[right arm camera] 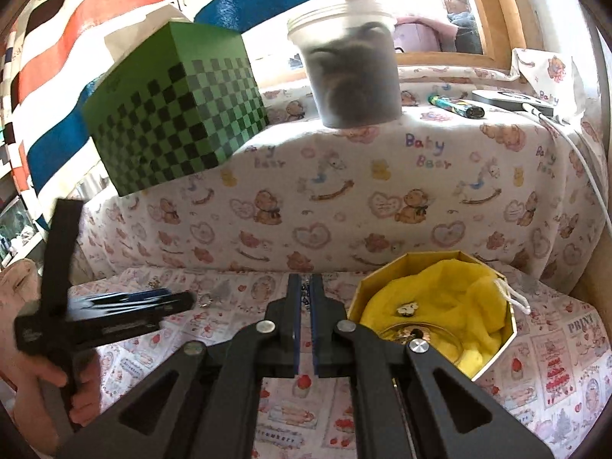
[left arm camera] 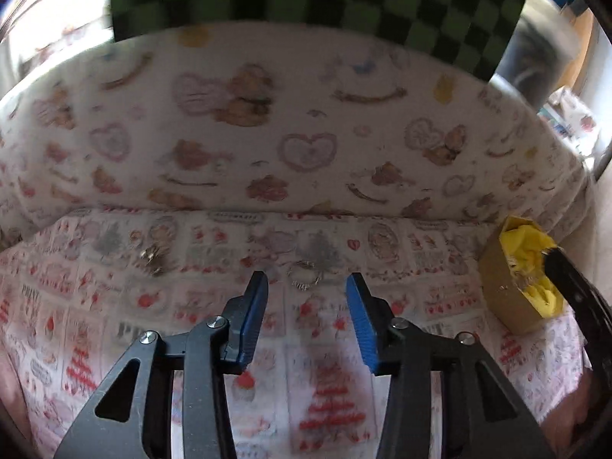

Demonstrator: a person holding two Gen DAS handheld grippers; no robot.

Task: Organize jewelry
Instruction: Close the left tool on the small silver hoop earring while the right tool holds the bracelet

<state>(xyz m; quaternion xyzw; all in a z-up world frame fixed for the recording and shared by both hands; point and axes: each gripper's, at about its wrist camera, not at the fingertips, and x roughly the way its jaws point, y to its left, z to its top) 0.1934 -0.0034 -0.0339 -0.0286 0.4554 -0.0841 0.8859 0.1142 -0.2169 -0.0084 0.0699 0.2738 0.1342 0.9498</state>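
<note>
My left gripper (left arm camera: 306, 283) is open, blue pads apart, just short of a silver ring (left arm camera: 305, 275) lying on the printed cloth. A small pile of jewelry (left arm camera: 153, 258) lies further left. My right gripper (right arm camera: 305, 287) is shut, with a small dark beaded piece (right arm camera: 305, 293) showing in the narrow gap between its pads. An octagonal gold box (right arm camera: 432, 317) lined with yellow cloth stands right of it and holds a small charm (right arm camera: 404, 309) and other pieces. The box also shows in the left wrist view (left arm camera: 512, 267). The left gripper appears in the right wrist view (right arm camera: 126, 306).
A padded ledge covered in bear-print cloth (right arm camera: 344, 199) rises behind the work surface. On it stand a green checkered box (right arm camera: 172, 114) and a lidded plastic tub (right arm camera: 352, 65). A lighter (right arm camera: 455, 105) and a flat device with a white cable (right arm camera: 512, 101) lie at the right.
</note>
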